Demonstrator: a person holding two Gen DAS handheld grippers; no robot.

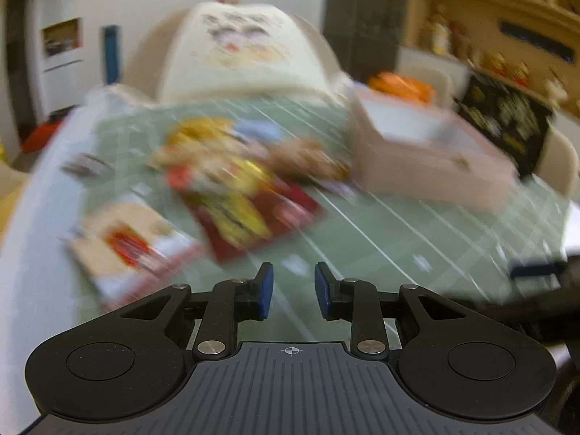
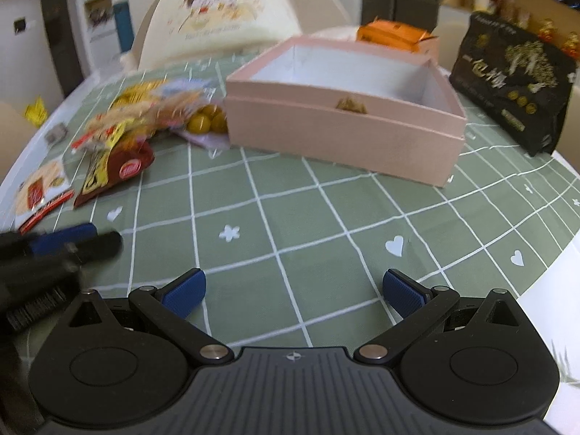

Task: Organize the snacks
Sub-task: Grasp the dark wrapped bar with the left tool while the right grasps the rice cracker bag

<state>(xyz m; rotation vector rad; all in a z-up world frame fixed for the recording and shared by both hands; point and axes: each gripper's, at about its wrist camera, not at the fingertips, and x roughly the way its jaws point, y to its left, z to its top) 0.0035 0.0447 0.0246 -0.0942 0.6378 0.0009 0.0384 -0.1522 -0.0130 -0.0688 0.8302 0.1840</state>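
Two grippers hang over a green checked tablecloth [image 2: 290,195], both empty. The left gripper [image 1: 293,290] has its blue pads [image 1: 266,291] apart with a narrow gap between them and nothing in it; the right gripper [image 2: 293,290] is spread wide, its pads [image 2: 185,291] well apart above bare cloth.

The snacks lie in a loose pile [image 2: 145,108] on the left part of the table, just beside the pink box [image 2: 344,134], which stands open with nothing visible inside. A dark red packet [image 2: 119,170] with yellow print sits at the near edge of the pile, and a cream and red packet [image 2: 40,188] lies apart from it, nearer the table's left rim. Yellow-green round sweets [image 2: 208,121] in clear wrap touch the box's left wall.

A black bag [image 2: 511,83] with gold print stands right of the box, and an orange packet [image 2: 391,34] shows behind it. The left wrist view is badly blurred, so the pile's packets there are only probably the same ones.
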